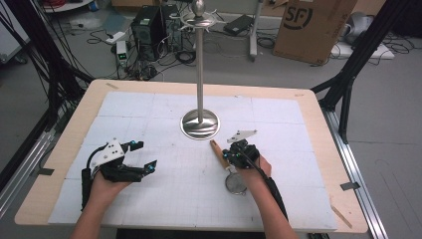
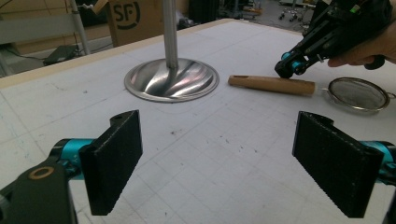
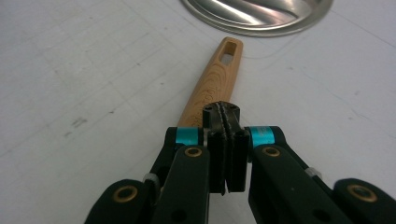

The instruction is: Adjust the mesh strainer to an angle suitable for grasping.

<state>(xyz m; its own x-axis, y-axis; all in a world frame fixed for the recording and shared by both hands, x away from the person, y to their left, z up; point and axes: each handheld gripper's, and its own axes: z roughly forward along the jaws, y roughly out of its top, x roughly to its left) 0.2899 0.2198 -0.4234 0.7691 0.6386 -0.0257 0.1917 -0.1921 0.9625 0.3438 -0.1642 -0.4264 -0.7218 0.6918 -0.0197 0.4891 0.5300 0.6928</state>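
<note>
A small strainer lies flat on the white mat, its wire mesh bowl (image 1: 235,183) (image 2: 358,93) toward me and its wooden handle (image 1: 218,152) (image 2: 271,84) (image 3: 212,81) pointing at the stand. The handle has a hanging slot at its far end. My right gripper (image 1: 230,158) (image 2: 290,66) (image 3: 222,112) hovers just over the handle, jaws pressed together with nothing between them. My left gripper (image 1: 144,155) (image 2: 219,158) rests on the mat at the left, open wide and empty, its pads facing the stand and the strainer.
A tall metal hook stand rises from a round shiny base (image 1: 200,124) (image 2: 172,79) (image 3: 257,14) at the mat's middle back, with hooks at the top (image 1: 198,17). The wooden table edge (image 1: 64,149) frames the mat. A cardboard box (image 1: 311,25) sits on the floor beyond.
</note>
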